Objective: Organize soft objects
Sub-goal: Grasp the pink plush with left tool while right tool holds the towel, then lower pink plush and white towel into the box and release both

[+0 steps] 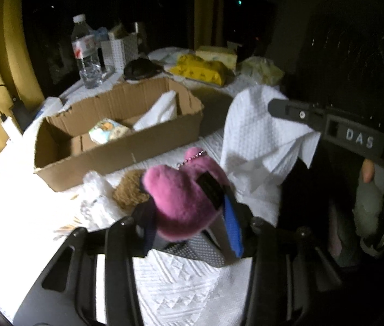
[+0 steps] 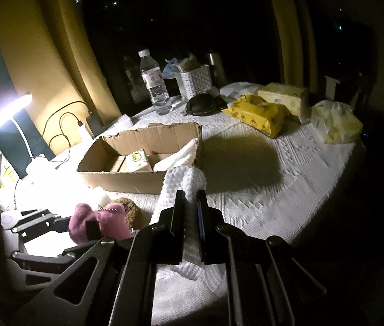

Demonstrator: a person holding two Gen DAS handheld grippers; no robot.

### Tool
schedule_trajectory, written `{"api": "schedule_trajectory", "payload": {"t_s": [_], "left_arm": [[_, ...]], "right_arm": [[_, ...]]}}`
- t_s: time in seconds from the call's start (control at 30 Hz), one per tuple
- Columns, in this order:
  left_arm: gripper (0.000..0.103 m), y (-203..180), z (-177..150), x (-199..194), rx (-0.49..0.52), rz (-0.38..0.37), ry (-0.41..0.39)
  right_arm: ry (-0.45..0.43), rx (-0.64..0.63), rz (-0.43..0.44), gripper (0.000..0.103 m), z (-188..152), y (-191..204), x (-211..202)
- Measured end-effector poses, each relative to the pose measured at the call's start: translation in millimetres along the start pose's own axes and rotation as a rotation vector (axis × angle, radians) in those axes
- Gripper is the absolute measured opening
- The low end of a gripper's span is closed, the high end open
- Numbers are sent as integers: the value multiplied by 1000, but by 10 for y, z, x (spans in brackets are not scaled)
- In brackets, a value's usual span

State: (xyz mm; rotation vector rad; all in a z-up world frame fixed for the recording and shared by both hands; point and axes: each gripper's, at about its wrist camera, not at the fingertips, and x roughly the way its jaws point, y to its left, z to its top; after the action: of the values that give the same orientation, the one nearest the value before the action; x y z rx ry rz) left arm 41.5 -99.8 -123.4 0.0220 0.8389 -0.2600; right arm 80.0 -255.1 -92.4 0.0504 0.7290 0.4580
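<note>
While left claw (image 1: 181, 203) pinches pink plush (image 1: 183, 198) | right claw (image 2: 190, 203) pinches white cloth (image 2: 183, 182), hanging lengthwise down

Your left wrist view looks close along its claw (image 1: 186, 203); your right wrist view looks along its own (image 2: 190, 203). Both share the cardboard box (image 1: 116, 135) (image 2: 137, 160) ahead.

Box (image 2: 126, 179) mid-table; bottle (image 2: 155, 81), basket (image 2: 194, 82) behind.
</note>
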Motion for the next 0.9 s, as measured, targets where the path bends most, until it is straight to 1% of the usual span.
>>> {"api": "schedule_trajectory", "payload": {"t_s": [0.27, 0.6, 0.9], "left_arm": [[44, 250, 103, -191, -23, 28, -51], [44, 710, 309, -336, -70, 76, -113], [44, 1038, 565, -351, -89, 98, -169]], "right_arm": [[-10, -30, 1, 9, 114, 142, -13], [-17, -67, 9, 9, 329, 307, 52], [-33, -93, 11, 9, 596, 405, 165]]}}
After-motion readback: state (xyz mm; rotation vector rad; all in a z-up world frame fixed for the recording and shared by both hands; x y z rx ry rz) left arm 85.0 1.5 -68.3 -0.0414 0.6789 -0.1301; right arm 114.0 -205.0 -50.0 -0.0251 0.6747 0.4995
